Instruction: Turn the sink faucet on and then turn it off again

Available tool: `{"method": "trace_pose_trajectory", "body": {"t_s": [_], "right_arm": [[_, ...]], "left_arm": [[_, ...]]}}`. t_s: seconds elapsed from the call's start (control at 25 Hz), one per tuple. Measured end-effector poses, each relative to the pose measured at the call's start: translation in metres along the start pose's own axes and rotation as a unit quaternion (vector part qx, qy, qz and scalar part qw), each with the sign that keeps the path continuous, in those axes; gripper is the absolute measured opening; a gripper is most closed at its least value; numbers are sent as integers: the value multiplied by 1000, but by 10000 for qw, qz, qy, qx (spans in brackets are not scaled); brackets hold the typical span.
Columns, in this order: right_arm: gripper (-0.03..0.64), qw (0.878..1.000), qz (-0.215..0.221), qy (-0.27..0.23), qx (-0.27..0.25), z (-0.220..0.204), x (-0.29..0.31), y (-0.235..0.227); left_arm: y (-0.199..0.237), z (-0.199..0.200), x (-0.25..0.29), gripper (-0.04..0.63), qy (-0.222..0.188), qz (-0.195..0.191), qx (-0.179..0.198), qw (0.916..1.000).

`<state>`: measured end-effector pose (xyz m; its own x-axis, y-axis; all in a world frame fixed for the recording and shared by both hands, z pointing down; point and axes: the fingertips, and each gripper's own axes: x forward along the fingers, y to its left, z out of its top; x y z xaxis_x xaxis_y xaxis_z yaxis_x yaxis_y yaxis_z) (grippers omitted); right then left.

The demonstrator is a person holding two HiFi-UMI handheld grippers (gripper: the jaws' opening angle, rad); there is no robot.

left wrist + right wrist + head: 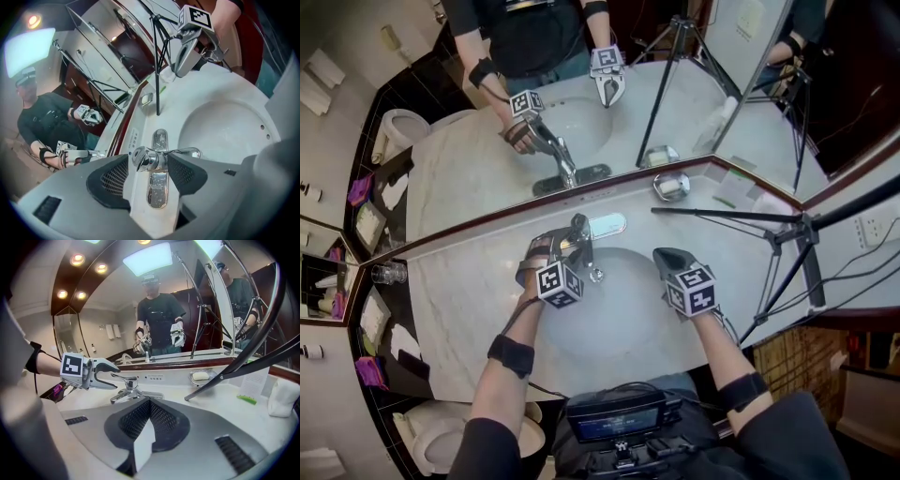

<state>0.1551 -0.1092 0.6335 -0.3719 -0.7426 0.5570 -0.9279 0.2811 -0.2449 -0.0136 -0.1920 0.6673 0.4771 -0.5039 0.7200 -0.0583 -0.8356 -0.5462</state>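
A chrome faucet (pixel 581 239) stands at the back of the white sink basin (pixel 623 314). My left gripper (pixel 555 248) is open, and its jaws straddle the faucet's lever handle (pixel 144 158). In the left gripper view one pad (pixel 185 171) sits close beside the handle and the other pad (pixel 110 180) stands clear of it. From the right gripper view, the left gripper (pixel 101 373) has one finger above and one below the lever (pixel 123 379). My right gripper (pixel 664 258) hovers shut and empty over the basin's right side. I see no water at the spout (pixel 187 152).
Black tripod legs (pixel 722 216) cross the counter at the right. A soap dish (pixel 671 186) sits by the mirror, and a glass (pixel 389 273) stands at the far left. A white packet (pixel 283 397) lies at the right. A toilet (pixel 431 436) is below left.
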Motion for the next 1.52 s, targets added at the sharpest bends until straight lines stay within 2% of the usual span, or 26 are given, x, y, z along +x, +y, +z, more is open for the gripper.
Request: {"method": "trace_pose_trajectory", "body": {"t_s": [0.36,0.96,1.16,1.52], "right_arm": [[20,10000,-14,56,80,-8,2,-5],[20,10000,61,49,56,-3,10,2],[20,9999,77,47,57,-2,13,3],[20,9999,123,46,25,2,16,9]], "left_arm": [[-6,-3,10,189,181,-35,229,9996],[-9,-3,1,146,274,324,492,9979],[-19,-7,0,121,274,325,520,9977],[-26,-12,0,115,298,328,461,9980]]}}
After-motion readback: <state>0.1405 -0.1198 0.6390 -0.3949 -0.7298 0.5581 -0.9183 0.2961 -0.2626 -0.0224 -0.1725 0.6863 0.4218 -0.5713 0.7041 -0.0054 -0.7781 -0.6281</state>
